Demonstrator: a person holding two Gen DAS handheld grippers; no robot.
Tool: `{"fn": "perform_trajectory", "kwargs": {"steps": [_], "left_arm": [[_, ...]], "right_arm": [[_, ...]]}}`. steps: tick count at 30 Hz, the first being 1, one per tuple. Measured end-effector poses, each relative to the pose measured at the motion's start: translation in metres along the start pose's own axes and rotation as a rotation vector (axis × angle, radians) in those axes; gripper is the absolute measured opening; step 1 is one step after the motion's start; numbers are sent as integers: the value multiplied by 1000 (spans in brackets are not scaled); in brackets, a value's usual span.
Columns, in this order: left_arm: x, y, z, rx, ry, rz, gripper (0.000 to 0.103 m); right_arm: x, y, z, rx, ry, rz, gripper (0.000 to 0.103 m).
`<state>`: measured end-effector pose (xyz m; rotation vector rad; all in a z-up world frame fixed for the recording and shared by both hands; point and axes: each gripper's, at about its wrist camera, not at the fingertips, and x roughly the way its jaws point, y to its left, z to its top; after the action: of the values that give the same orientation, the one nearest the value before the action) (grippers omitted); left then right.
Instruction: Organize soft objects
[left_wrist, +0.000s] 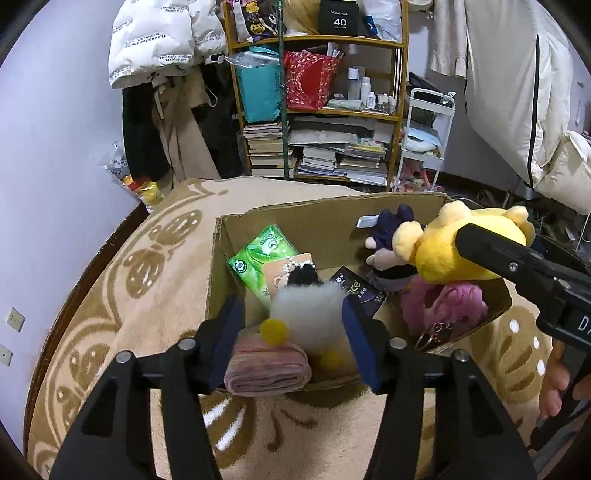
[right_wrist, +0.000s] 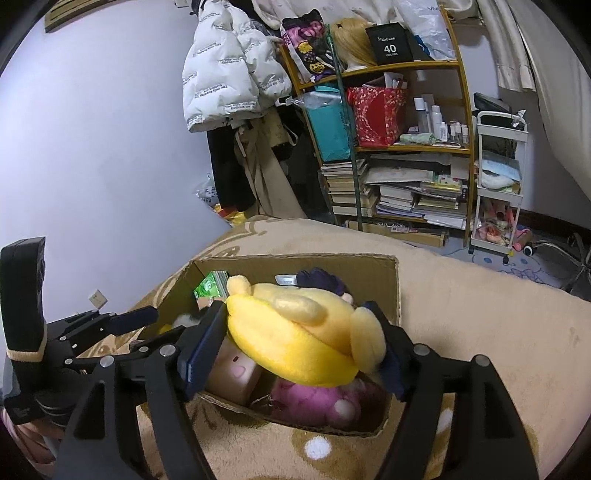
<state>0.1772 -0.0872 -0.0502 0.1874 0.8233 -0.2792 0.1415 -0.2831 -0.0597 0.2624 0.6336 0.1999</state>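
- Setting: a cluttered bedroom; a cardboard box (left_wrist: 325, 221) sits on a beige blanket with a brown pattern (left_wrist: 147, 295), with a loaded wooden shelf (left_wrist: 317, 92) and a hanging white puffer jacket (left_wrist: 155, 40) against the far wall.
- Box contents, seen from the left wrist: a green tissue pack (left_wrist: 258, 254), a dark packet (left_wrist: 356, 291), a navy plush doll (left_wrist: 391, 236), a pink plush toy (left_wrist: 443, 302) and a folded pink cloth (left_wrist: 266, 365) at the near wall.
- Left gripper (left_wrist: 293, 332): its blue pads stand on either side of a white fluffy toy with yellow pompoms (left_wrist: 306, 314), over the near part of the box. The pads appear to touch the fluff, but whether they actually pinch it cannot be told from this view.
- Right gripper (right_wrist: 295, 354): pressed against both flanks of a yellow plush toy (right_wrist: 295, 332), pinching it and holding it above the right half of the box, directly over the pink plush toy and beside a small beige block with a printed face (right_wrist: 236, 369).
- Step in hand, as judged: depositing the soft items into the box; both toys are positioned over the opening, neither yet settled.
- Next move, as judged: lower the yellow plush toy into the free space above the pink one, then spread the fingers; the plush will likely spring back on release, so the drop should be low to keep it inside the rim.
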Motion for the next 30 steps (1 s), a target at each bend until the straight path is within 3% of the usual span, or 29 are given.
{"fn": "perform_trajectory", "kwargs": {"steps": [2,7,13,25,28,30], "left_arm": [[-1,1,-1,-7,8,9,58],[-16,2,-3,12,-20,69,77],[-37,10,-4,-11,-59,85,86],[-73,26,-25,-42,-98,134,93],[-86,26,-30,-41,-116,143,93],[-95,26,-33,-40,-129,146,94]], "right_arm": [[-1,-1,0,5,1,2,80],[-3,-2,0,4,-1,-3,82],[-11,9,5,-37,-49,56,81],[-25,23,-1,-74,-58,22,82],[-38,22,-3,-69,-57,-2,91],[-51,22,-4,-74,-74,-21,92]]}}
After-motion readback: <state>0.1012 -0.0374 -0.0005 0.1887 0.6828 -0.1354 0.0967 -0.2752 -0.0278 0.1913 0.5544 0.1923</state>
